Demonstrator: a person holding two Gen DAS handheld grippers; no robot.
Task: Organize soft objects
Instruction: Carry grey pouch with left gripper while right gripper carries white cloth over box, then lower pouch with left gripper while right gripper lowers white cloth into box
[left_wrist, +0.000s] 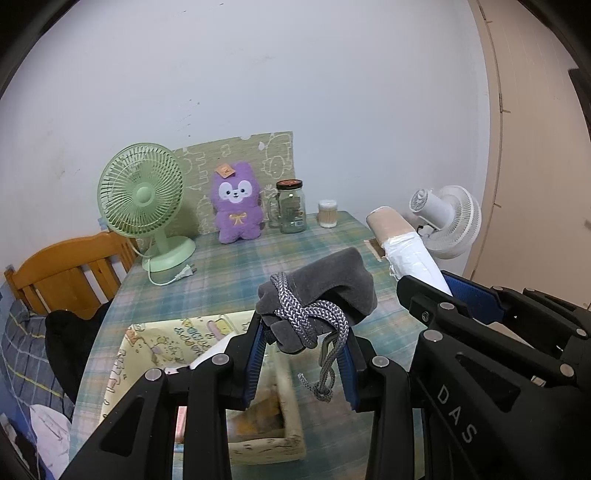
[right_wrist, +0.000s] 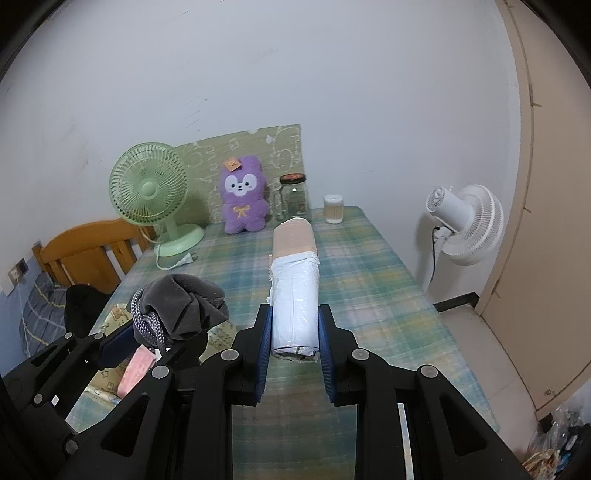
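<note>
My left gripper (left_wrist: 304, 334) is shut on a grey drawstring pouch (left_wrist: 328, 291) with a braided grey cord (left_wrist: 314, 317) wound round it and hanging loose; the pouch (right_wrist: 184, 306) also shows at the left in the right wrist view. My right gripper (right_wrist: 294, 328) is shut on a rolled bundle (right_wrist: 295, 284), white plastic at the near end and beige at the far end, pointing away over the table. Both are held above the plaid tablecloth (right_wrist: 362, 280). A purple plush toy (left_wrist: 236, 203) sits upright at the back.
A cartoon-print fabric basket (left_wrist: 266, 435) stands under my left gripper. At the back are a green desk fan (left_wrist: 142, 199) with its loose plug, a glass jar (left_wrist: 291, 206), a small cotton-swab tub (left_wrist: 327, 214). A white fan (right_wrist: 465, 221) stands right, a wooden chair (left_wrist: 70, 269) left.
</note>
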